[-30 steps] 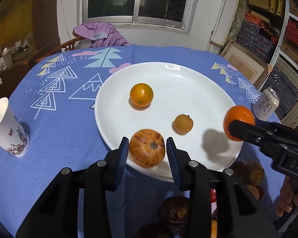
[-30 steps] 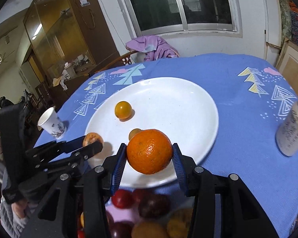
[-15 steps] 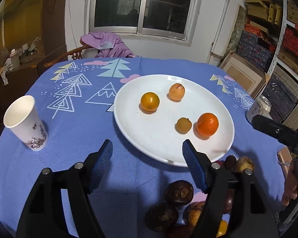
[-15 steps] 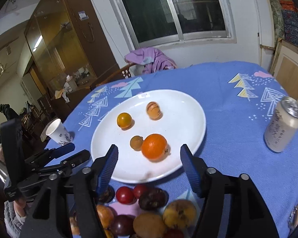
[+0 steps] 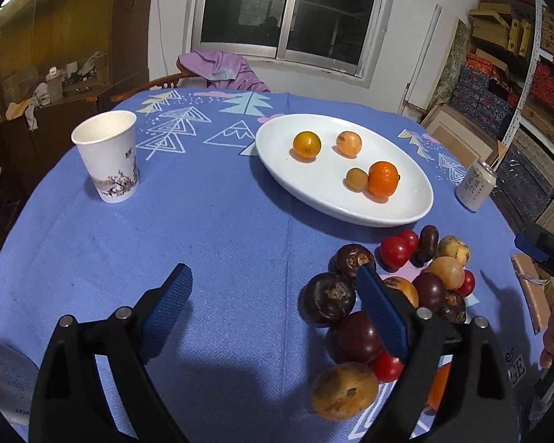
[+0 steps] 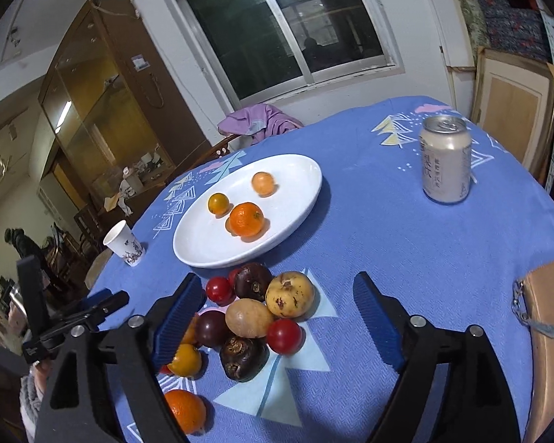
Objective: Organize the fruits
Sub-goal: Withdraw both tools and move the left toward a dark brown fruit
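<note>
Drink can (image 6: 445, 160) carries vertical printed characters, too small to read; it stands upright on the blue tablecloth (image 5: 218, 221), well apart from the white plate (image 5: 314, 192). Paper cup (image 5: 108, 155) has a flower print, no legible text. Partial letters "GE" show at the cloth's near right edge in the left wrist view.

Plate count: four fruits, namely one orange (image 5: 383, 179), one small brown fruit (image 5: 356, 179) touching it, one yellow-orange round fruit (image 5: 306, 144) and one pale peach one (image 5: 348, 143). In the right wrist view only three show; the brown one is hidden behind the orange.

Loose fruit pile (image 6: 251, 317) lies on the cloth just in front of the plate: roughly a dozen pieces, dark purple, red, tan and orange, exact count unclear from overlap.

Left gripper (image 5: 273, 313) is spread wide, nothing between its pads; its right pad is over the pile's left side, bare cloth under the rest. Right gripper (image 6: 280, 323) is also spread wide and empty, above the pile. Open cloth sits between cup and plate and around the can.
</note>
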`<state>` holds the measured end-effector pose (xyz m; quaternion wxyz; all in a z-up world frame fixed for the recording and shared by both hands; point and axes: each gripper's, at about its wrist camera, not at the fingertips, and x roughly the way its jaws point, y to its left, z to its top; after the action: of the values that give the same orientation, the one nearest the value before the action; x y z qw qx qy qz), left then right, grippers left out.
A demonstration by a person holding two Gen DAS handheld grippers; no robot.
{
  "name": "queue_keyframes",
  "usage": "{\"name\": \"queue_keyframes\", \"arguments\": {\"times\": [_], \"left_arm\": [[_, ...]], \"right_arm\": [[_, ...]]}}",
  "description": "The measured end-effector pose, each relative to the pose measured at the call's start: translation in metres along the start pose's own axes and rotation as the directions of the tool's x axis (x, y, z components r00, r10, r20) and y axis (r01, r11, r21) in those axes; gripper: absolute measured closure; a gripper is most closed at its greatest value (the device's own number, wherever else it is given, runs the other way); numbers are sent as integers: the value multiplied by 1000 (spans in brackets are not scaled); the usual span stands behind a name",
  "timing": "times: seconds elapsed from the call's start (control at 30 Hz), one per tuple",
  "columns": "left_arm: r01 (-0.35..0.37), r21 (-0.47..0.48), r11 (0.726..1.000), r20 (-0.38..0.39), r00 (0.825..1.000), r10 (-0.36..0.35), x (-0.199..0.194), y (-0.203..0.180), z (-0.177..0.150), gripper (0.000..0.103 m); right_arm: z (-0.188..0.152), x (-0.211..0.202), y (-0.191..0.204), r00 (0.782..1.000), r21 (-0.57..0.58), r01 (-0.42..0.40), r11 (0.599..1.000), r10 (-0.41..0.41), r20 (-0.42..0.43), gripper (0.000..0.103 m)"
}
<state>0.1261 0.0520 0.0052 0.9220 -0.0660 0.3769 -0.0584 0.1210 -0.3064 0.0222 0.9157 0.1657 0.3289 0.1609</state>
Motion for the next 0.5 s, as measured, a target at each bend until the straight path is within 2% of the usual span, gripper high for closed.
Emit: {"name": "queue_keyframes", "arguments": {"times": [0.27,0.43,0.5], "left_arm": [[86,37,996,-137,987,-80,35,-16,3,14],[67,102,993,-200,979,-45,49,-28,1,14],[54,102,993,-209,977,-32,52,-28,2,7]], "right_arm": [[2,3,-3,1000,19,-1,1000,1,-16,15],[2,3,-3,1000,26,-2,1000,2,-15,12],[2,4,-4,1000,30,0,1000,1,-19,12]]}}
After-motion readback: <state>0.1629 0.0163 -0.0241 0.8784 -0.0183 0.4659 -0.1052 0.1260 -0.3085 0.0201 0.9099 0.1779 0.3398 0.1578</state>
